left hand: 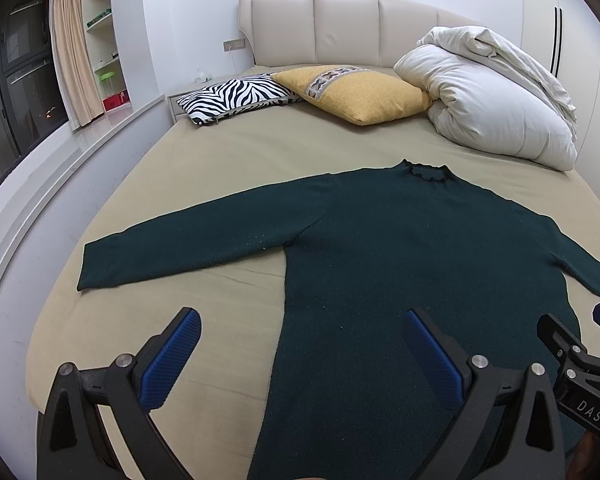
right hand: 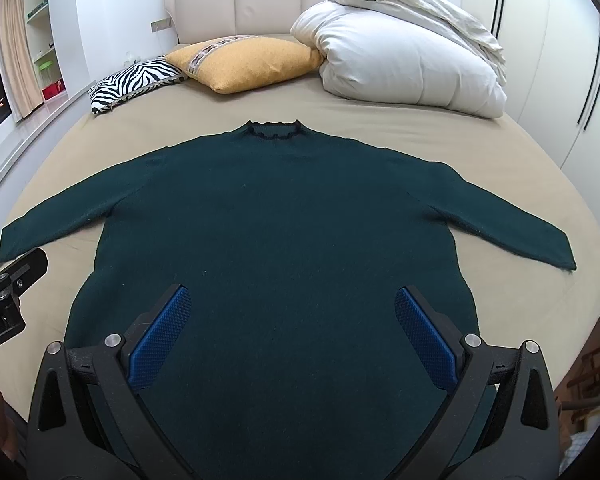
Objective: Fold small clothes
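Dark green sweater (right hand: pixel 276 220) flat on bed (right hand: pixel 380 124), sleeves spread; left gripper (left hand: pixel 300 344), right gripper (right hand: pixel 292 320) fingers released.

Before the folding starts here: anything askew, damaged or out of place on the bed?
Nothing stands out. The dark green sweater lies flat on the bed sheet, sleeves spread, collar toward the headboard. Both the left gripper and right gripper are open and empty.
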Available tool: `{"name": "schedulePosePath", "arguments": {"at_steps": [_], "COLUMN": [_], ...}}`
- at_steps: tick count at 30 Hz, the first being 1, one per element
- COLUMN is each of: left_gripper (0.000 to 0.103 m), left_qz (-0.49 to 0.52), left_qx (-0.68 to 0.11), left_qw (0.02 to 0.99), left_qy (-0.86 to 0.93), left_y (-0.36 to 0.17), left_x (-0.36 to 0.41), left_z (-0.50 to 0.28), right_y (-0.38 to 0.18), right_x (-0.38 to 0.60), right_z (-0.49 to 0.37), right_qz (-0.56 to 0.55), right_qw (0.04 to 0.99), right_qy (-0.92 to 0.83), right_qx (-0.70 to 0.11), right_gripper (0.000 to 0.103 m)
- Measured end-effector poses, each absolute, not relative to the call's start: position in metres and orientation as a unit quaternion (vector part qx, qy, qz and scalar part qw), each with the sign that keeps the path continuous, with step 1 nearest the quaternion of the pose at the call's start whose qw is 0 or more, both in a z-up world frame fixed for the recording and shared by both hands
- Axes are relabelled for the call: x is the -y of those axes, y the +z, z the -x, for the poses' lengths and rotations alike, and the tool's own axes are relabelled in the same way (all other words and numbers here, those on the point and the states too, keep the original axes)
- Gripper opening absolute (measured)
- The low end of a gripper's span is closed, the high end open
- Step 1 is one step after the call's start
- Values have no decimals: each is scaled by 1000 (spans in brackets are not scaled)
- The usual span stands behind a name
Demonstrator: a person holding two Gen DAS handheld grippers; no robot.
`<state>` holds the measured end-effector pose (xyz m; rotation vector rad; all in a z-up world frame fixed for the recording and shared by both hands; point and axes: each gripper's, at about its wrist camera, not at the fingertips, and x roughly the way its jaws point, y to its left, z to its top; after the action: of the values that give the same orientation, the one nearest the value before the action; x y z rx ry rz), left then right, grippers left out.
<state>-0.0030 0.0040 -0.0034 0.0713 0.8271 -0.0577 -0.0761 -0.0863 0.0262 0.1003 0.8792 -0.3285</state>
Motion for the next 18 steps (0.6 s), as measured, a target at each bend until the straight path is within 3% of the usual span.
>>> {"name": "schedulePosePath", "arguments": {"at_steps": [12,18], "left_gripper": [103,103], "left_qz": [-19,20], "left_qx": [-412,-442], "left_qw": [910,893], "left_qy": [-43,-81], "left_y": [-15,-30], "left_x": [-9,-5], "left_z": [4,0], "right_y": [24,26], "right_x": [89,141], "right_z": [77,92], "right_qz": [-54,-119], "right_qw": [890,898], "right_qy": [-158,-154], "right_qx": [-424,-395], "right_gripper": [103,103]}}
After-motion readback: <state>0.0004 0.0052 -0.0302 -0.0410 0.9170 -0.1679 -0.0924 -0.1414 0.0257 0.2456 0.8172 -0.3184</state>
